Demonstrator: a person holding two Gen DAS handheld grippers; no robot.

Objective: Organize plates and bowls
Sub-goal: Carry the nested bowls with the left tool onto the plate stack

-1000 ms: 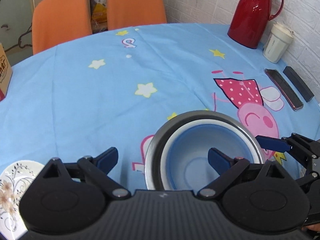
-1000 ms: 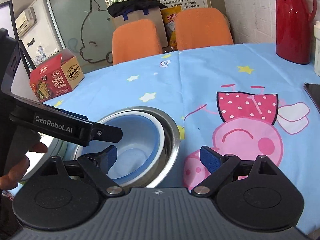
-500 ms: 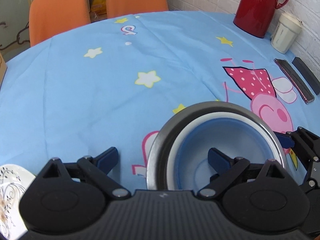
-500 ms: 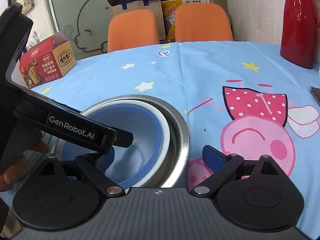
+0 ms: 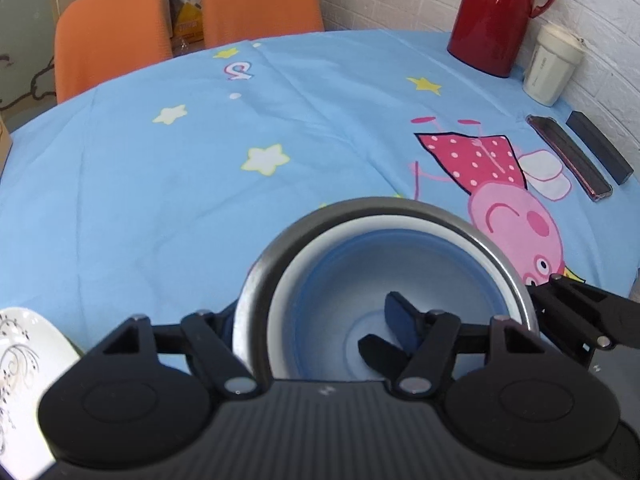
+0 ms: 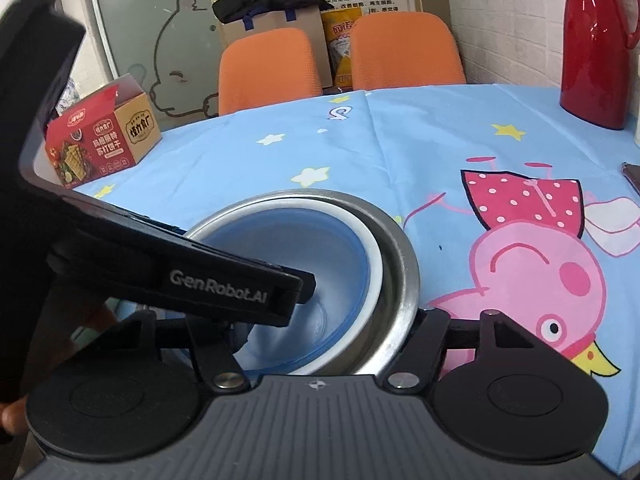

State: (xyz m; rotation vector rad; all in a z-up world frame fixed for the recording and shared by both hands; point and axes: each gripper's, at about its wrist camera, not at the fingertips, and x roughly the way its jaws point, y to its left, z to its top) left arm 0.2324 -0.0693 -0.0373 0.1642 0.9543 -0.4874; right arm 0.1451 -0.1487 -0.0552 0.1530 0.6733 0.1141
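A steel bowl (image 5: 360,208) (image 6: 400,248) holds a white-rimmed blue bowl (image 5: 340,280) (image 6: 280,248) nested inside it, on the blue tablecloth. My left gripper (image 5: 312,320) straddles the stack's left rim, one finger outside the steel wall, the other inside the blue bowl; its grip looks narrowed on the rim. My right gripper (image 6: 324,328) straddles the right rim the same way, with its fingertips hidden behind the bowls. A white patterned plate (image 5: 24,360) lies at the lower left.
A red thermos (image 5: 492,12) and a cream cup (image 5: 552,64) stand at the far right by the wall, with two dark flat items (image 5: 572,156) near them. A red snack box (image 6: 100,136) sits far left. Two orange chairs (image 6: 340,52) stand behind the table.
Both grippers have moved in onto the nested bowls and narrowed; each now has one finger inside the blue bowl and one outside the steel rim.
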